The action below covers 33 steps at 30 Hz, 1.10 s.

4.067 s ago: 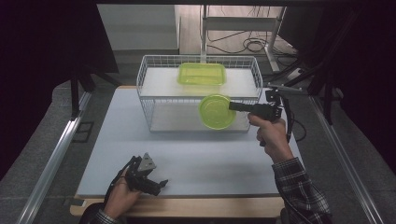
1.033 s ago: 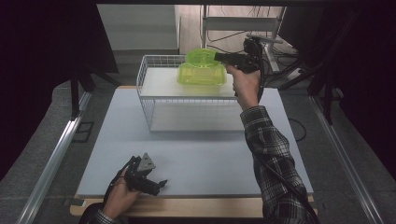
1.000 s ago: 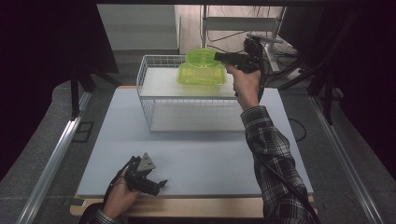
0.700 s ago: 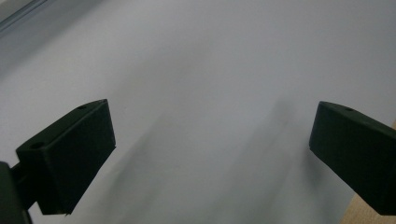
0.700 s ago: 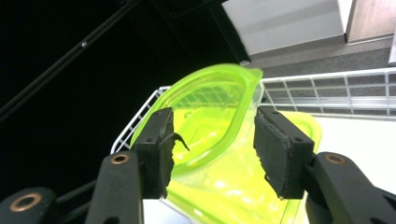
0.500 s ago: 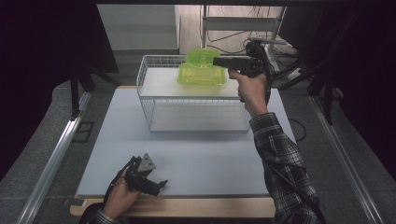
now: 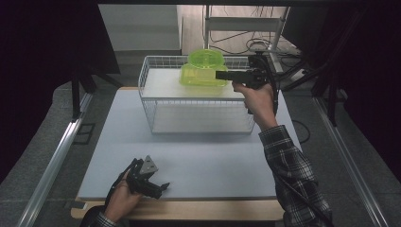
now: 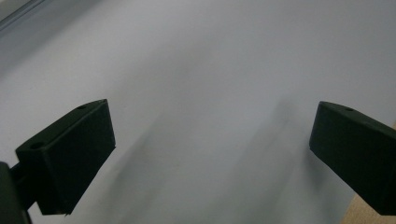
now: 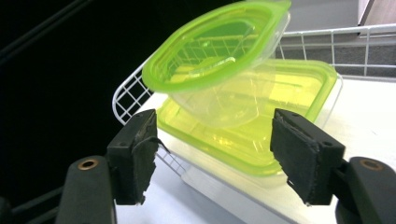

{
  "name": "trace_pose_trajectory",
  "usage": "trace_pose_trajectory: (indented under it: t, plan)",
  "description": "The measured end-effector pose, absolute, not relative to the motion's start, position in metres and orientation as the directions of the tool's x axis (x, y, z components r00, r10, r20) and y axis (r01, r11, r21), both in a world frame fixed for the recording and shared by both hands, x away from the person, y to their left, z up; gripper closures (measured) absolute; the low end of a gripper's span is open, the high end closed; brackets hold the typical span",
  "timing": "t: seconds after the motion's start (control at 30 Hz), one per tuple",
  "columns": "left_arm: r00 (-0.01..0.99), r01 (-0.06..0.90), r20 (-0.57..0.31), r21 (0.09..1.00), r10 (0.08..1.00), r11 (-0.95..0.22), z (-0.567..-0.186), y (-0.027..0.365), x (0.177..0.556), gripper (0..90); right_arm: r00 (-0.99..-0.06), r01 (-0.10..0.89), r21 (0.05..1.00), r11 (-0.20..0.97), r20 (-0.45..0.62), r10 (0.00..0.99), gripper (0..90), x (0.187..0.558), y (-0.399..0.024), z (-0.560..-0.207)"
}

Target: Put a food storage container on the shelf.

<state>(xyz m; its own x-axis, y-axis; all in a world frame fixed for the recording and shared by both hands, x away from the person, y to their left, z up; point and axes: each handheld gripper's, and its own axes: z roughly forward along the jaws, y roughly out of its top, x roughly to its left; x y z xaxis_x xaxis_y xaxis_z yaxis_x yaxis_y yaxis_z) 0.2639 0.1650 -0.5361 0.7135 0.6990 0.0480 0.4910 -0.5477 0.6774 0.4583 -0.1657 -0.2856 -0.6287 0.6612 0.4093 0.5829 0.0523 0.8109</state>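
Note:
A round clear container with a green lid (image 7: 205, 57) rests tilted on a green-lidded rectangular container (image 7: 202, 77) at the back of a white wire basket (image 7: 146, 101). My right gripper (image 7: 220, 74) hovers just right of them. Its jaws have just been opening and stand open, with nothing between them. In the right gripper view the round container (image 9: 215, 46) leans on the rectangular one (image 9: 299, 88), both beyond the right gripper (image 9: 212, 154). My left gripper (image 7: 161, 185) lies on the table near the front edge, open. The left gripper (image 8: 210, 154) faces bare table.
The basket stands at the back middle of the white table (image 7: 198, 161), with its wire rim (image 9: 128, 93) near my right gripper's left jaw. Metal rails run along both sides of the table. Cables and a stand (image 7: 246, 28) lie behind the basket.
The right gripper let go of the round container, which now sits on the rectangular one, and drew back to the right with its jaws wider. The left gripper has not moved.

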Motion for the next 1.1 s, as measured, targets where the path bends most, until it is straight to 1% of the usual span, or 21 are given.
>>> trace_pose_trajectory:
  t: [0.43,0.7,1.1]
  plan:
    - [0.713,0.491,0.049,0.678,0.699,-0.548,-0.536,0.165,0.264,0.1,-0.660,0.536,0.832,0.142,0.309,0.684,21.3,0.443,-0.165,-0.295]
    - [0.712,0.491,0.050,0.677,0.701,-0.547,-0.536,0.165,0.264,0.1,-0.681,0.484,0.853,0.196,0.226,0.696,16.6,0.431,-0.163,-0.302]
    - [0.711,0.491,0.050,0.679,0.701,-0.546,-0.536,0.165,0.264,0.1,-0.703,0.445,0.860,0.248,0.164,0.692,9.7,0.419,-0.162,-0.320]
